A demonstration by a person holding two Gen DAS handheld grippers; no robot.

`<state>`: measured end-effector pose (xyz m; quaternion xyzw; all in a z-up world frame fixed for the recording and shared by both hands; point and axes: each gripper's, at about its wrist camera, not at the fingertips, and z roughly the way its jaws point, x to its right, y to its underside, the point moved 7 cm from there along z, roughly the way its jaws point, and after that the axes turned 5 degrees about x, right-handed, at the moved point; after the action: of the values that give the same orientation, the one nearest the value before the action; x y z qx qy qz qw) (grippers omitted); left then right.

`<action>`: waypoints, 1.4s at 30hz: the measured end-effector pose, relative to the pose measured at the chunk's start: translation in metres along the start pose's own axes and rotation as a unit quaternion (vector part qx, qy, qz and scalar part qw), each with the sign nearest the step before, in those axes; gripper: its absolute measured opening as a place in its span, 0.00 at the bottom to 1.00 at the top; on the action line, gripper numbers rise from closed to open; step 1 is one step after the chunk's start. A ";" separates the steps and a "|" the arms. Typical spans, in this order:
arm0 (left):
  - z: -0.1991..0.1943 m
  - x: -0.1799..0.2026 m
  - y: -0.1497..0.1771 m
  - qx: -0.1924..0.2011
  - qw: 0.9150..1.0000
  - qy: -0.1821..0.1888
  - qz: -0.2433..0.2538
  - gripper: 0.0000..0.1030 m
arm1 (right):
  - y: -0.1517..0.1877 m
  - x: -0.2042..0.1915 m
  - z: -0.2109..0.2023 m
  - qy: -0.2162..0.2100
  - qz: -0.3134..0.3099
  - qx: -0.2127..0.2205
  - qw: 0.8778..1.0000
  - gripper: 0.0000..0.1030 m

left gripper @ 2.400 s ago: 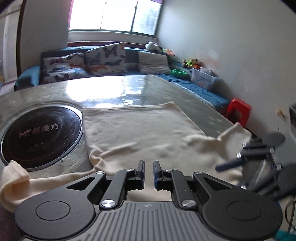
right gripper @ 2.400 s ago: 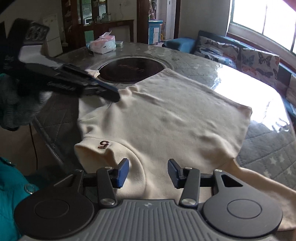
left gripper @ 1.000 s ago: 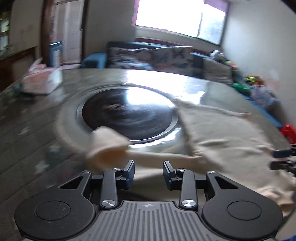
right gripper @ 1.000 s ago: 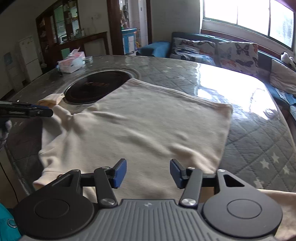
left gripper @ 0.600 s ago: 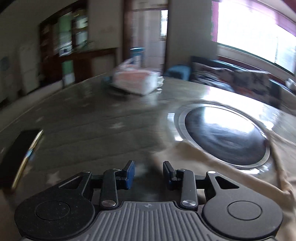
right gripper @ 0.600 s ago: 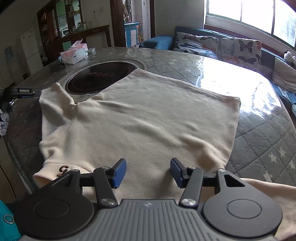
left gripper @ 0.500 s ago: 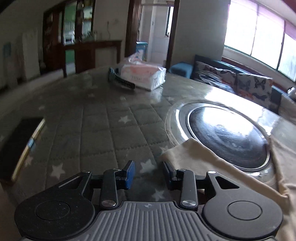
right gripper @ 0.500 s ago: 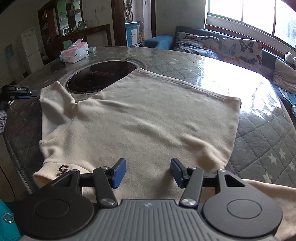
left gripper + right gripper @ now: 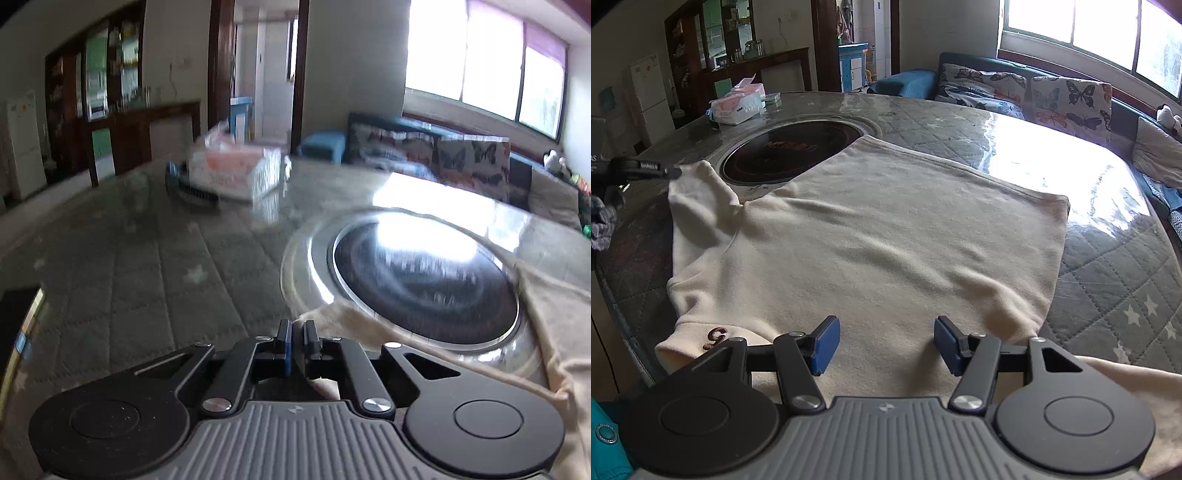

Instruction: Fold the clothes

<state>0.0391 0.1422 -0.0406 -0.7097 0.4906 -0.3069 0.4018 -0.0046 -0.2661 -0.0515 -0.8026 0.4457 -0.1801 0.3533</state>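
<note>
Left tongs (image 9: 295,334) pressed together at the sleeve (image 9: 354,321) cuff, the cloth apparently pinched between them, though blur keeps the bite itself from being certain. Right tongs (image 9: 886,341) spread wide and empty, hovering low over the near edge of the sweater (image 9: 886,236).

Sweater spread flat across the quilted desk (image 9: 1115,280), body smooth, far hem straight, one corner overlapping the rim of the round black burner (image 9: 783,155). Left sleeve stretched out sideways beside the burner, cuff at the tip of the left tongs in the right wrist view. Other sleeve trailing off the near right edge of the desk, only partly visible. Collar near the bottom left, small brown mark beside it.

No fold made so far, by the look of it: laying out finished, first sleeve just gripped. Left to do, probably: sleeve brought over the body, second sleeve likewise, sides turned in, then body doubled up. Tissue pack (image 9: 738,105) well apart at the far side, out of the way.
</note>
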 end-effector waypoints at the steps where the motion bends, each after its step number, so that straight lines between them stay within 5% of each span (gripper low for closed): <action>1: 0.001 -0.001 0.000 -0.002 1.000 0.000 -0.002 0.07 | 0.000 0.000 0.000 0.000 -0.001 0.000 1.000 0.56; 5: 0.004 -0.009 0.006 -0.025 0.999 -0.003 -0.024 0.12 | 0.000 -0.002 0.001 -0.001 -0.005 0.001 1.000 0.57; 8: -0.005 -0.015 0.009 -0.033 0.998 -0.003 -0.054 0.50 | -0.001 -0.002 0.000 -0.002 -0.006 0.004 1.000 0.56; 9: -0.009 -0.016 0.009 -0.032 0.998 -0.004 -0.057 0.52 | -0.001 -0.002 -0.001 -0.002 -0.006 0.005 1.000 0.56; 17: -0.008 -0.010 0.016 -0.043 0.997 0.011 -0.058 0.50 | -0.008 -0.006 -0.006 -0.008 -0.012 0.017 1.000 0.56; 21: -0.002 -0.007 0.017 -0.046 0.997 0.013 -0.061 0.18 | -0.008 -0.010 -0.007 -0.012 -0.013 0.019 1.000 0.57; 24: -0.005 -0.013 0.016 -0.041 0.996 0.004 -0.080 0.05 | -0.007 -0.012 -0.009 -0.012 -0.014 0.018 1.000 0.57; 28: -0.025 -0.024 0.011 -0.011 0.995 -0.008 -0.097 0.05 | -0.002 -0.013 -0.006 -0.012 -0.016 0.008 1.000 0.57; 36: -0.027 -0.023 0.015 -0.025 0.994 0.008 -0.110 0.09 | -0.004 -0.022 -0.007 -0.023 -0.026 0.012 0.999 0.56; 37: -0.027 -0.022 0.015 -0.027 0.993 0.009 -0.112 0.12 | -0.006 -0.025 -0.008 -0.028 -0.026 0.017 0.999 0.56; 39: -0.027 -0.021 0.015 -0.029 0.993 0.007 -0.116 0.40 | -0.010 -0.032 -0.009 -0.042 -0.029 0.021 0.998 0.56; 42: -0.026 -0.019 0.017 -0.033 0.993 0.004 -0.117 0.44 | -0.012 -0.046 -0.007 -0.062 -0.045 0.018 0.997 0.56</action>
<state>0.0036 0.1498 -0.0429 -0.7742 0.4154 -0.3382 0.3371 -0.0261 -0.2255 -0.0368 -0.8247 0.3833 -0.1536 0.3864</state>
